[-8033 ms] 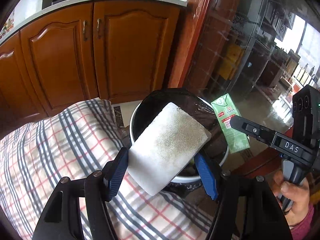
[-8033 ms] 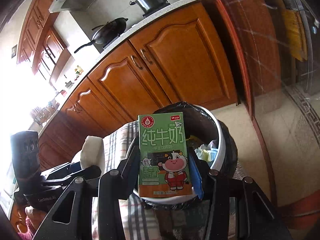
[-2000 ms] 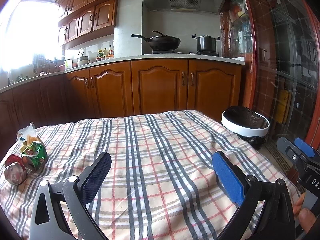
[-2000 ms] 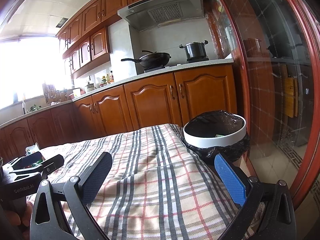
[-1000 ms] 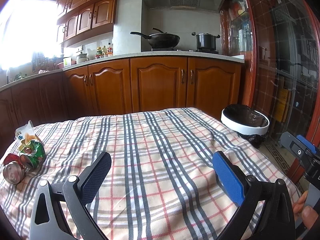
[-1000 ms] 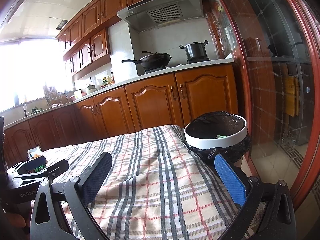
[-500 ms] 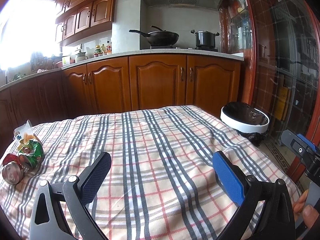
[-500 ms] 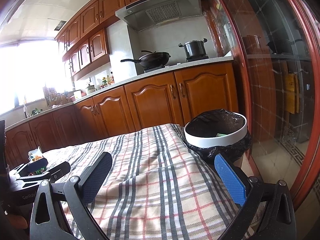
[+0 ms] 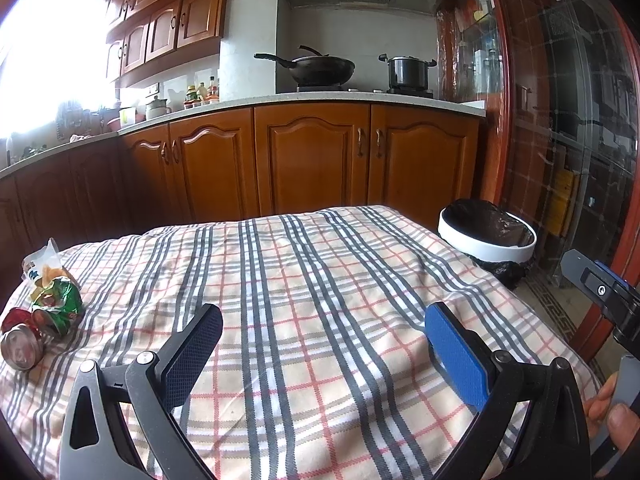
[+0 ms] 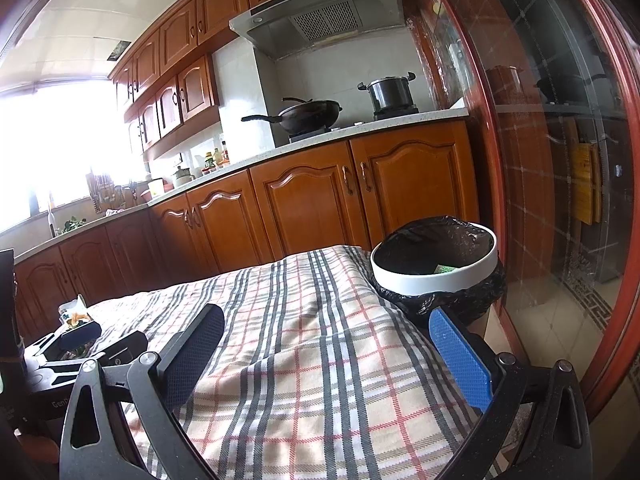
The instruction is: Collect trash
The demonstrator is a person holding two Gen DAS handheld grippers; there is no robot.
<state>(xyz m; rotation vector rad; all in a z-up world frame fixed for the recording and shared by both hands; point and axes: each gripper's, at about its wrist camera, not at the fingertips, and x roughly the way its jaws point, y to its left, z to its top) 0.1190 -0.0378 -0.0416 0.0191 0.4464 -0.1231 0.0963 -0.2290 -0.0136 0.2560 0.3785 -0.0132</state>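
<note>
A crushed red can (image 9: 18, 346), a crumpled green wrapper (image 9: 56, 308) and a small white packet (image 9: 40, 266) lie together at the far left of the plaid-covered table (image 9: 320, 300). The packet also shows in the right wrist view (image 10: 72, 312). A white-rimmed bin with a black liner (image 9: 486, 236) stands beyond the table's right end; in the right wrist view the bin (image 10: 436, 276) holds a green carton scrap. My left gripper (image 9: 320, 344) is open and empty over the table. My right gripper (image 10: 324, 344) is open and empty, nearer the bin.
Wooden kitchen cabinets (image 9: 312, 160) run behind the table, with a wok (image 9: 316, 68) and pot (image 9: 408, 70) on the counter. A red-framed glass door (image 10: 560, 160) stands at the right, close to the bin. The right gripper's body (image 9: 604, 296) shows at the right edge.
Both grippers held trash over the bin 8 s ago; now both are open and empty. Over the last second the views shifted only slightly, the left gripper edging toward the can pile.
</note>
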